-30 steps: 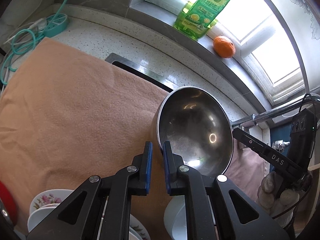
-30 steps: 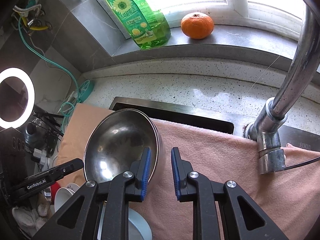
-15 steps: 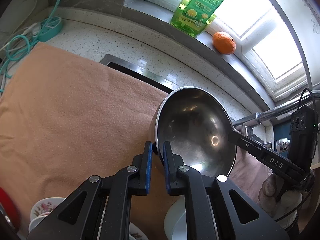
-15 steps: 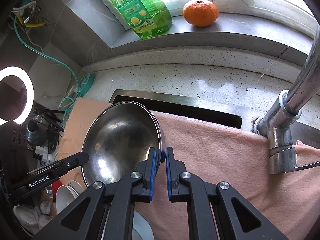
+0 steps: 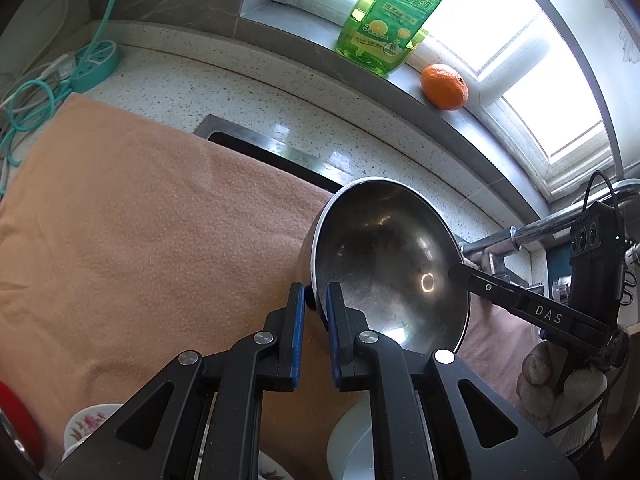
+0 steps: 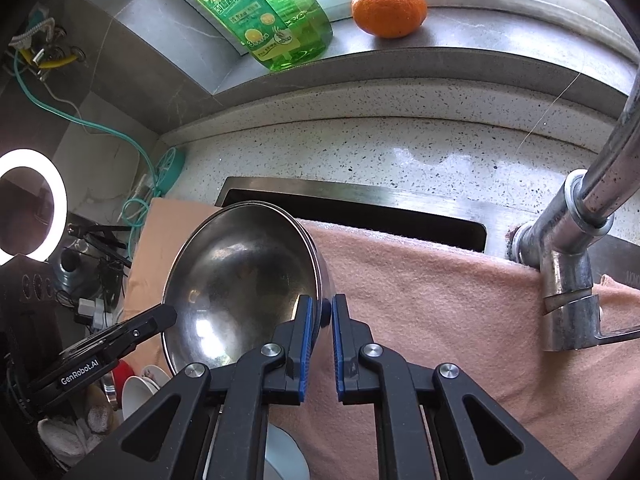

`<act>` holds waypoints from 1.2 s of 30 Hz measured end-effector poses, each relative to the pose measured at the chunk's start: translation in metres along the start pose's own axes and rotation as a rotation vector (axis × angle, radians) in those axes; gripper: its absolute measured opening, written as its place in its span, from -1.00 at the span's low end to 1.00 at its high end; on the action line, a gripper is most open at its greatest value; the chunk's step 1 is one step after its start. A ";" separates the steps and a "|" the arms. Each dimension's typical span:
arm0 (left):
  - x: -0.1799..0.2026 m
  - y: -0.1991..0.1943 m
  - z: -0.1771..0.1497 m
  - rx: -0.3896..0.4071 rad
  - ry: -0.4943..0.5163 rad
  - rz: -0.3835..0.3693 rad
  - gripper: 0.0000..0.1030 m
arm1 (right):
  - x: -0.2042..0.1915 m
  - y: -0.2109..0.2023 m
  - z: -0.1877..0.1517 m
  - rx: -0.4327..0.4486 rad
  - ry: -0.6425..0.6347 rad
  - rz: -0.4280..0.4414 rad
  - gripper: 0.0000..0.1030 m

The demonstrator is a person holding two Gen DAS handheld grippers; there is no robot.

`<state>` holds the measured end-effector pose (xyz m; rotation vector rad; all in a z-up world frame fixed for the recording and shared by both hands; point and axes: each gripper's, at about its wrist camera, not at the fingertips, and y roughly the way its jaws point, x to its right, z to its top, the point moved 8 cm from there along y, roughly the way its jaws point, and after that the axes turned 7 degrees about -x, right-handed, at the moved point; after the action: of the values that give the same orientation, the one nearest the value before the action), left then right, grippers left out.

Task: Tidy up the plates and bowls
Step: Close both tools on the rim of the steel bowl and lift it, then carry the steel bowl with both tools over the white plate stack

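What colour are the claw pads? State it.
Blue, on both claws; clearest on the right claw in the right wrist view.

Wide free room is offered by the orange towel (image 5: 132,216) on the left, which is spread flat. The middle is blocked by the steel bowl (image 5: 384,264), which is pinched at both rims. On the right, passage is narrowed by the tap (image 6: 576,248). Near the bottom, the way is closed by white bowls (image 5: 352,448) and a flowered dish (image 5: 86,426).
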<state>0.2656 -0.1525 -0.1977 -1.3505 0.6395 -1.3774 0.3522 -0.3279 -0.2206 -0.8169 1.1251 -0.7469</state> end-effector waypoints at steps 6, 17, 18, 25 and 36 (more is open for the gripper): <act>-0.004 0.000 -0.001 -0.004 -0.011 -0.005 -0.82 | -0.009 -0.001 0.000 0.004 -0.053 -0.039 -0.82; -0.003 -0.018 -0.002 0.021 -0.009 -0.042 -0.82 | -0.020 -0.020 0.002 0.038 -0.059 -0.046 -0.82; -0.004 -0.020 -0.003 0.025 -0.008 -0.044 -0.82 | -0.022 -0.022 0.002 0.041 -0.060 -0.045 -0.82; -0.006 -0.037 -0.008 0.047 0.004 -0.057 -0.82 | -0.035 -0.031 -0.004 0.055 -0.055 -0.034 -0.82; -0.024 -0.074 -0.021 0.096 0.006 -0.075 -0.82 | -0.072 -0.044 -0.023 0.085 -0.075 -0.027 -0.82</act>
<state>0.2188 -0.1147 -0.1441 -1.3060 0.5248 -1.4538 0.3069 -0.2935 -0.1539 -0.7835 1.0105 -0.7755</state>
